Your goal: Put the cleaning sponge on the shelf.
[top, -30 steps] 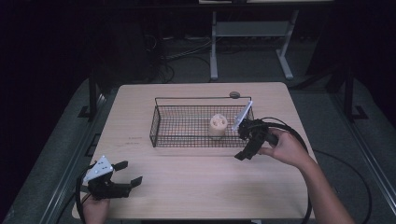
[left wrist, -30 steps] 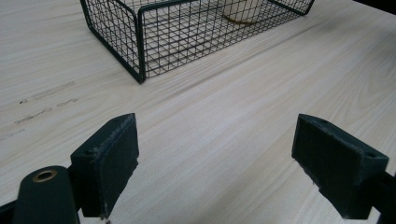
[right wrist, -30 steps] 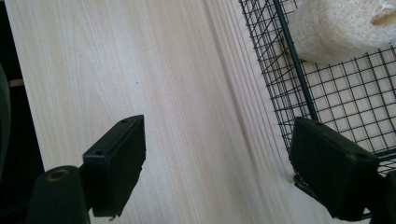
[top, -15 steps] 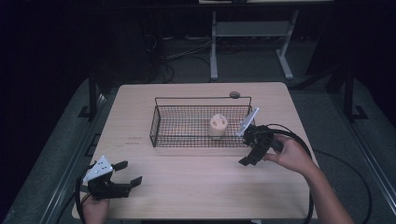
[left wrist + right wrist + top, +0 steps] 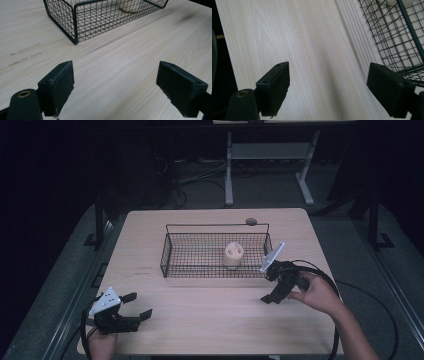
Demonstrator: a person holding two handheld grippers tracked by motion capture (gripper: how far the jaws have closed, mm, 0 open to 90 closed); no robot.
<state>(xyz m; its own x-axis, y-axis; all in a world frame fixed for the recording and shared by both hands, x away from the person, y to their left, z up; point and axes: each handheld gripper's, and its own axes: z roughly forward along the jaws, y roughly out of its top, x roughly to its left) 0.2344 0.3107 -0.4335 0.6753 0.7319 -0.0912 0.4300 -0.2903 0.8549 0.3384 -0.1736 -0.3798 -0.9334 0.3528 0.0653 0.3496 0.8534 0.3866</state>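
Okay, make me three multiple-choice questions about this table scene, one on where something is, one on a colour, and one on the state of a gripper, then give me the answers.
1. Where is the small cream-coloured round object?
A. Inside the black wire mesh basket
B. On the bare pale wooden table
C. Between the left gripper's jaws

2. What colour is the wire basket?
A. White
B. Black
C. Red

3. How do the right gripper's jaws stand?
A. Shut on the basket's rim
B. Shut on the round object
C. Open, with nothing between them

Answers:
1 A: the high view shows it standing within the basket's walls, toward the right end.
2 B: its mesh is dark against the pale table.
3 C: the right gripper view shows bare table between the wide-apart pads.
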